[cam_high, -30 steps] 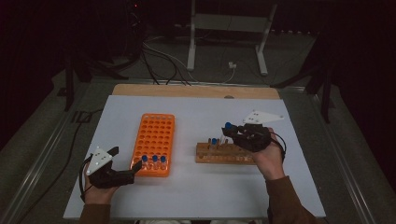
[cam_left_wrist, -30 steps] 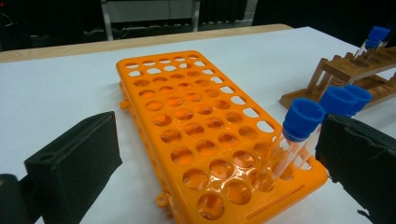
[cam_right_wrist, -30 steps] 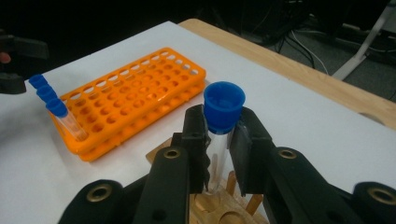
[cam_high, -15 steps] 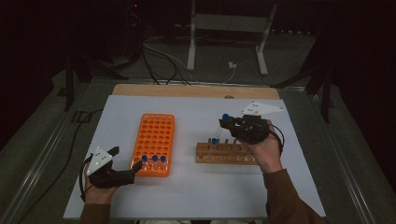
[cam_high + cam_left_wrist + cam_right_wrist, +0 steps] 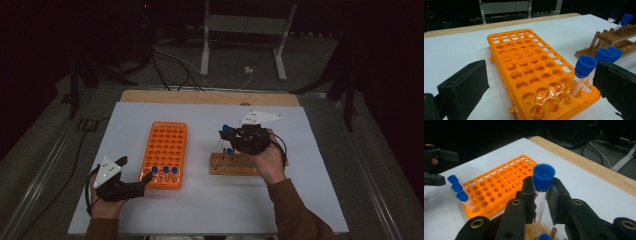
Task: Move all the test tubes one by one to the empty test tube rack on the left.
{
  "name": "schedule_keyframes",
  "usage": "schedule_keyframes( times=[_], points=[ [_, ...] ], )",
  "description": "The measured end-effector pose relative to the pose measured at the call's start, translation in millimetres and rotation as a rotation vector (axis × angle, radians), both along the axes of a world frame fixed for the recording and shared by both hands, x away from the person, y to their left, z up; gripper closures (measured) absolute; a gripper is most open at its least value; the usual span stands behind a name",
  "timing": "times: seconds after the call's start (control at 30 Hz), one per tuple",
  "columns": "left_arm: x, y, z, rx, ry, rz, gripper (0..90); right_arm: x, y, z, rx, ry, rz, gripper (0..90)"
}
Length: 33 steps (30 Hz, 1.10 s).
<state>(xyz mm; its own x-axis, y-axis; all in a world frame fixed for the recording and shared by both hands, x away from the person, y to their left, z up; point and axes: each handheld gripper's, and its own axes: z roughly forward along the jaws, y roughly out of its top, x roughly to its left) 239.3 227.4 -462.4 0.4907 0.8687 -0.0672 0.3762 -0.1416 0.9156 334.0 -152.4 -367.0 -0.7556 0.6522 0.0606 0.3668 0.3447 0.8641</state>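
The left gripper (image 5: pixel 145 179) is resting low by the orange rack's (image 5: pixel 165 145) near corner, jaws apart and empty. Right gripper (image 5: pixel 223 134) is hovering over the wooden rack (image 5: pixel 235 165), clamping a blue-capped tube (image 5: pixel 541 192); its lower end is hidden behind the jaws.

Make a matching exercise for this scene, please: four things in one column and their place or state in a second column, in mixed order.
Things:
1. orange rack
2. wooden rack
3. right gripper
4. left gripper

States:
A. open, beside the near end of the orange rack
B. shut on a blue-capped tube
C. holds three blue-capped tubes in its near row
D. lies under the right hand, with a blue-capped tube left in it

Pairs: 1-C, 2-D, 3-B, 4-A
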Motion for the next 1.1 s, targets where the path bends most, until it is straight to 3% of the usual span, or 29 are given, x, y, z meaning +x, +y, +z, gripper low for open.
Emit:
schedule_keyframes(
  times=[0.63, 1.1],
  points=[
    [7.7, -15.2, 9.4, 0.011, -0.044, -0.007, 0.6, 2.3, 48.0, -3.8, 0.012, 0.009, 0.065, 76.9],
    [14.2, -30.2, 17.7, 0.023, -0.050, -0.007, 0.6, -1.1, 84.5, -5.6, 0.013, 0.011, 0.119, 76.9]
  ],
)
